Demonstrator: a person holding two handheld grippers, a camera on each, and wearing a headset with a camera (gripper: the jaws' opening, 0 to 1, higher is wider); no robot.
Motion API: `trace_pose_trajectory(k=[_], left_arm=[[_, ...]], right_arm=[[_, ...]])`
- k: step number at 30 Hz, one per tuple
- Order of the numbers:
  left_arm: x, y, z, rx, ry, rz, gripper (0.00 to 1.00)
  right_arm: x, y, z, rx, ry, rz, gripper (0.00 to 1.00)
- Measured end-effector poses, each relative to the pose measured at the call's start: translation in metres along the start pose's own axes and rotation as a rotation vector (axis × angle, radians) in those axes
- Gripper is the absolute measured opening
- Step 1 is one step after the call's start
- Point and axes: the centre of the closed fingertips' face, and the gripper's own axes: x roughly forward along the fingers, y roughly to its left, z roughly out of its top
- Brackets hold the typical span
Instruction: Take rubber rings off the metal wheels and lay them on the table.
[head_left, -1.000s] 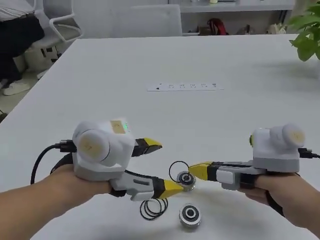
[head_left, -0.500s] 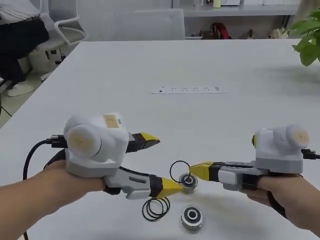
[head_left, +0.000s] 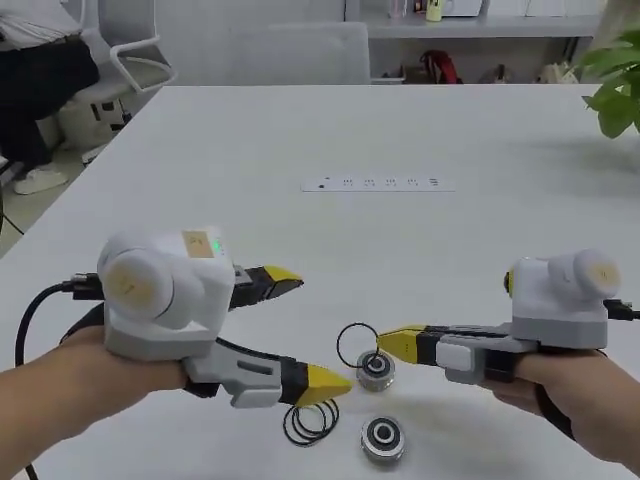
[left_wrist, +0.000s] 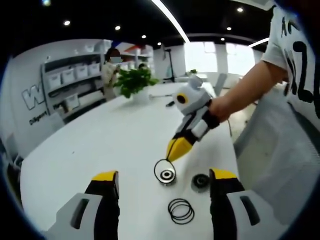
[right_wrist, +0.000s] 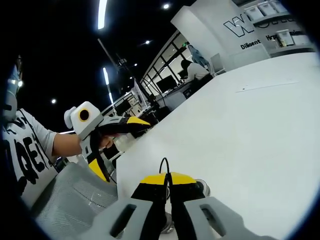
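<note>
The right white gripper with yellow-tipped jaws (head_left: 402, 343) has its jaws pinched shut on a thin black rubber ring (head_left: 356, 344). The ring touches a small round metal wheel (head_left: 375, 367) on the white table (head_left: 300, 130), but I cannot tell whether it is free of the wheel. The left gripper (head_left: 309, 327) hangs just beside it with its jaws spread wide and holding nothing, near a second metal wheel (head_left: 383, 437) and a loose pile of black rubber rings (head_left: 312, 420) lying on the table.

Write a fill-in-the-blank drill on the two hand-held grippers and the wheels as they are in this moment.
The right hand-held gripper is shut on a rubber ____. The left hand-held gripper has its jaws ____. The number of metal wheels on the table is ____.
Missing words: ring; open; two.
</note>
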Motion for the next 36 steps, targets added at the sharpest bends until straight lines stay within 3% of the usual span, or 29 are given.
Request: trace_pose_trajectory(k=[21, 36], left_arm=[[-0.033, 0.003, -0.009, -0.031, -0.003, 0.038, 0.86], [-0.045, 0.006, -0.013, -0.038, 0.001, 0.054, 0.89]], right_arm=[[0.003, 0.009, 0.002, 0.002, 0.013, 0.034, 0.0], [0.011, 0.018, 0.005, -0.002, 0.016, 0.064, 0.0]])
